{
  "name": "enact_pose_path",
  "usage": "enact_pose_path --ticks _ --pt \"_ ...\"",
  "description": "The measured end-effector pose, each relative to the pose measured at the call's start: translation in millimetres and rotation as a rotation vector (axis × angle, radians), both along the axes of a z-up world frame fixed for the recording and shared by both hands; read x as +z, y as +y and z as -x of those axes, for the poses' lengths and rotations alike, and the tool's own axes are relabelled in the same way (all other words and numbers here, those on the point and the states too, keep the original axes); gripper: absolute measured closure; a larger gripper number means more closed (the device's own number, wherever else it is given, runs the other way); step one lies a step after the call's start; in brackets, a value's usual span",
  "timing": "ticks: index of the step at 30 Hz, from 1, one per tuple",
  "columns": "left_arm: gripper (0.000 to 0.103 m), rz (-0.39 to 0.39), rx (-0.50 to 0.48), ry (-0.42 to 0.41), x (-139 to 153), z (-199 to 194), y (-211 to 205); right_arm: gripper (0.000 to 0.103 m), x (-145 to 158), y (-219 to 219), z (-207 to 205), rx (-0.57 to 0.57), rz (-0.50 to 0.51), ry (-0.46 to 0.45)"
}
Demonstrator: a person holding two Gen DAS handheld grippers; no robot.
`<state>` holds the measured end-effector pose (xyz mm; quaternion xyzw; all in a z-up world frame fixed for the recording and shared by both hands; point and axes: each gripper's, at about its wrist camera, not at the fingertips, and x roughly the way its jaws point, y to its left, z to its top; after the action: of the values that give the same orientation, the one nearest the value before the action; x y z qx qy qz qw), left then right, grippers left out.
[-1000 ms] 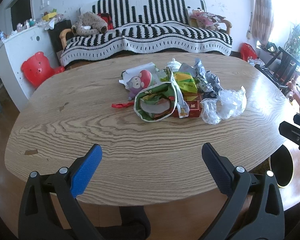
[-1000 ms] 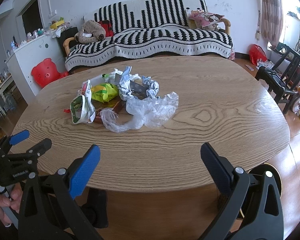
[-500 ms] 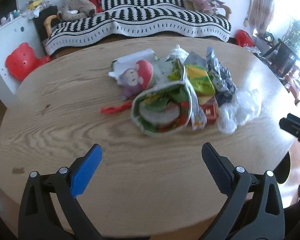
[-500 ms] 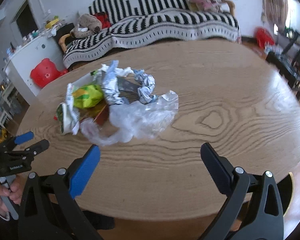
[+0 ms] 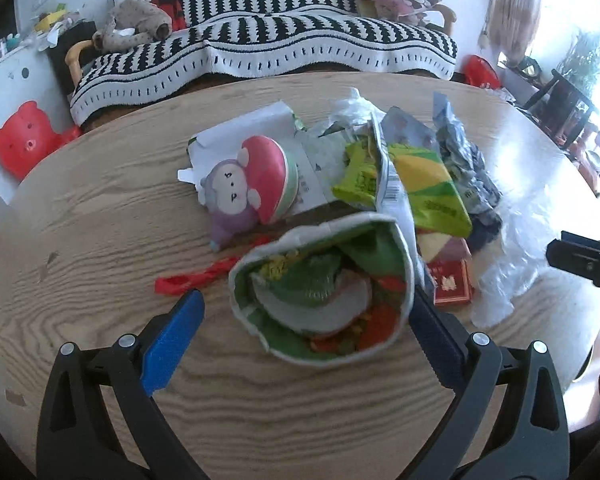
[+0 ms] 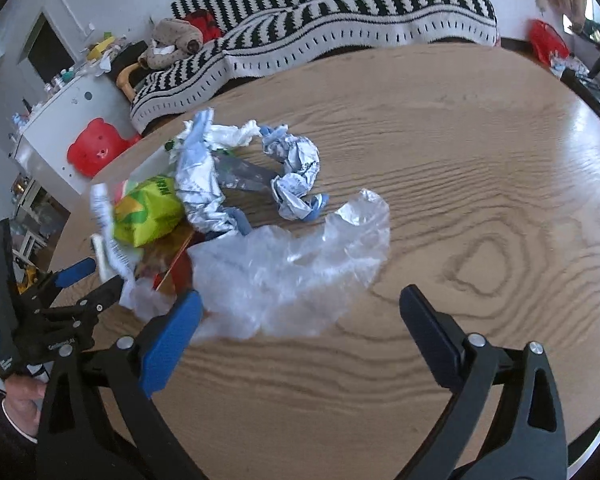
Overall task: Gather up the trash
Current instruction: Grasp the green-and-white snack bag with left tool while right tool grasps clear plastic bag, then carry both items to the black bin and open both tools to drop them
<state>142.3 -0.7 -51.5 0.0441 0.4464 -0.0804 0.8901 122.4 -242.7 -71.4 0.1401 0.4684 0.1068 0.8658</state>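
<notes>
A pile of trash lies on the wooden table (image 5: 100, 208). My left gripper (image 5: 304, 320) is open, low over the pile, with a green-and-white snack bag (image 5: 324, 292) between its fingers; the pads do not press it. A yellow-green bag (image 5: 428, 188), a red box (image 5: 452, 286) and a red strip (image 5: 196, 280) lie around it. My right gripper (image 6: 300, 320) is open with its jaws closing, and a clear plastic bag (image 6: 292, 268) lies between its fingertips, untouched on the right side. Silver foil (image 6: 200, 184) and a crumpled blue-white wrapper (image 6: 296, 168) lie beyond.
A purple plush toy (image 5: 244, 188) rests on white paper at the pile's left. A striped sofa (image 5: 260, 48) stands behind the table, a red bear stool (image 5: 28, 140) at the left. A hand (image 6: 24, 396) holds the left gripper (image 6: 68, 288) at the table's near left.
Both grippers have moved forward and down to the pile. The snack bag now sits between the left fingers, and the clear plastic bag between the right ones.
</notes>
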Motion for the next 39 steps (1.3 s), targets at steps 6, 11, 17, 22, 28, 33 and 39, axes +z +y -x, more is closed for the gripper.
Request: enact_pose_path --ticks 6,11,17,22,28,33,39 --pt "0.023 0.025 -0.029 -0.018 3 0 -3 0.054 -10 9 -9 0.031 -0.032 0.02" --pt "0.029 0.046 -0.02 -0.015 11 12 -2 0.089 4 18 0 0.052 -0.027 -0.019" --pt "0.03 0.081 -0.004 -0.032 32 31 6 0.092 32 16 25 0.058 -0.022 -0.106" --pt "0.031 0.106 0.025 -0.08 55 43 16 0.092 53 -1 46 0.035 -0.034 -0.155" --pt "0.03 0.116 0.015 -0.114 72 46 0 0.092 71 -46 70 -0.041 -0.039 -0.182" --pt "0.03 0.135 -0.089 -0.13 81 52 -54 0.092 81 -113 107 -0.157 -0.004 -0.207" --pt "0.03 0.171 -0.309 -0.134 83 72 -164 0.092 80 -212 166 -0.357 0.06 -0.191"
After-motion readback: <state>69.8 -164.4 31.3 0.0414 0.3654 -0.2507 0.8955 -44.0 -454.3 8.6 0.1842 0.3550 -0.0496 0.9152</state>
